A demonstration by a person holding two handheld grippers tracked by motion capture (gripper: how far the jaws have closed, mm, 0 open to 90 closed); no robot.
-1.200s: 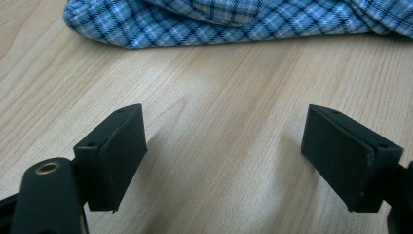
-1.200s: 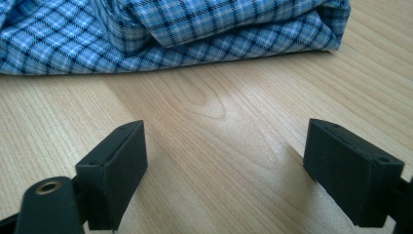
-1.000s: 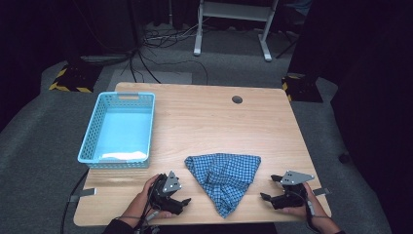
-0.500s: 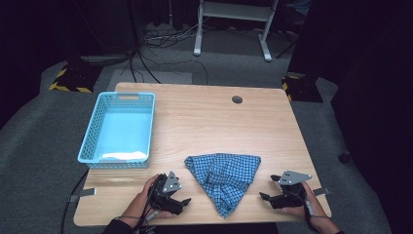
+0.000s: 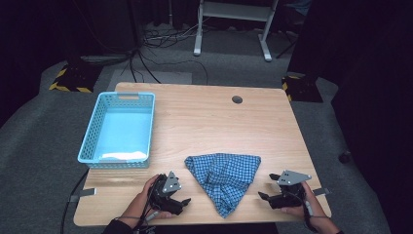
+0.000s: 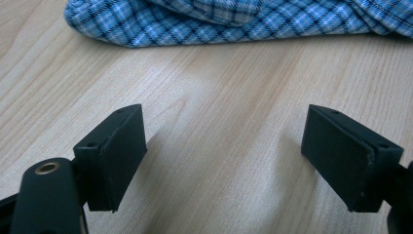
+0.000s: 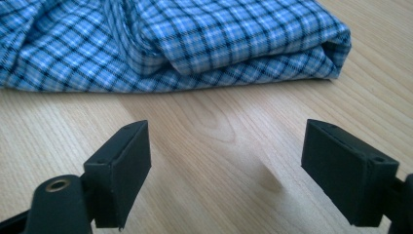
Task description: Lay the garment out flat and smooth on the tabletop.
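Nothing had shifted since the earlier frames: both claws rested released on the tabletop (image 5: pixel 204 117), the left claw (image 5: pixel 181 204) and right claw (image 5: pixel 263 196) flanking the crumpled checked cloth (image 5: pixel 223 173). Pinching opposite corners cleanly, low against the wood, would probably serve best.

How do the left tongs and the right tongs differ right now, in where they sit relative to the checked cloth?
The left tongs sit off the checked cloth's left side, nearer the blue basket; the right tongs sit off its right side, near the table's right edge. The left faces a flat cloth edge, the right a thick folded edge. Both are open, empty, low over the wood and apart from the cloth.
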